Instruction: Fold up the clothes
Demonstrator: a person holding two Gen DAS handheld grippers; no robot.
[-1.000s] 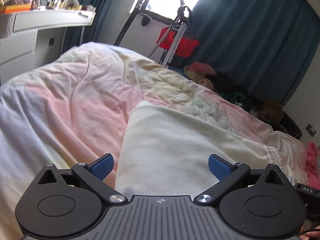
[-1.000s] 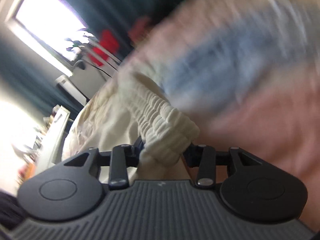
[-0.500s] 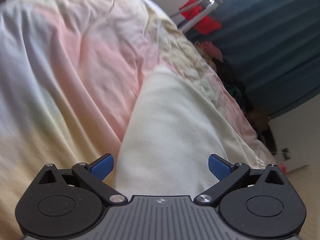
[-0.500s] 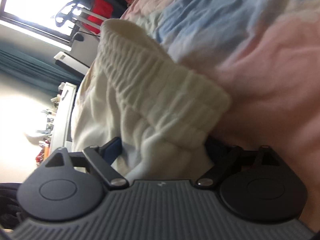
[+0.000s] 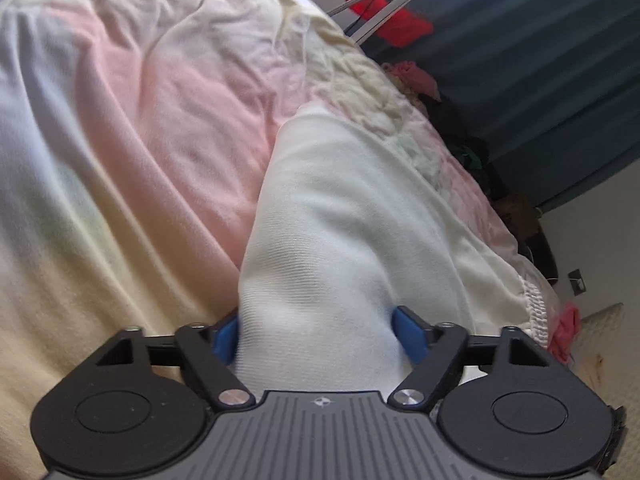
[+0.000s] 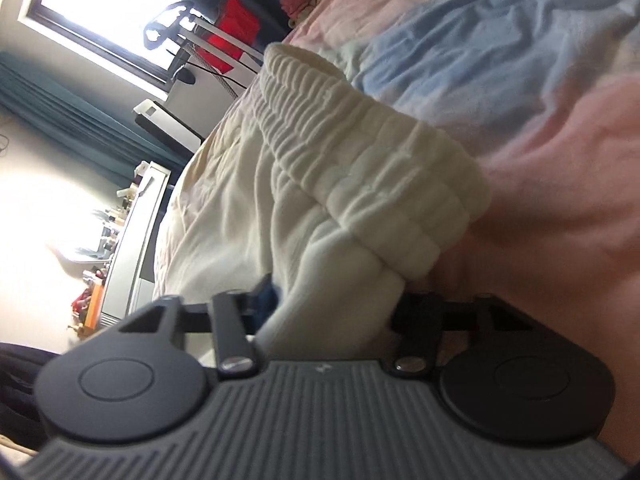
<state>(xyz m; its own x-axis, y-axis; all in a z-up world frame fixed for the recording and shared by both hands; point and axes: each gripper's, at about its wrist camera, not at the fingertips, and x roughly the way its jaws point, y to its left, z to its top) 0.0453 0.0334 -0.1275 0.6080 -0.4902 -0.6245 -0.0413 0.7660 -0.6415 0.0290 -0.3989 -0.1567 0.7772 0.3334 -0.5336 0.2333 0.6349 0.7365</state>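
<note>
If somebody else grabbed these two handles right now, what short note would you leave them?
Left tool: shut on the plain end of the cream knit garment.
Right tool: shut on the same garment at its ribbed elastic band.
The garment lies lengthwise on the pastel pink, blue and yellow duvet.
Done: both ends gripped.
Left: likely bring one end over to the other, lay flat, release.

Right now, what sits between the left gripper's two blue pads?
In the left wrist view, a bunched fold of the cream garment fills the gap of the left gripper; both blue pads press against it, with the pastel duvet lying beyond.
</note>
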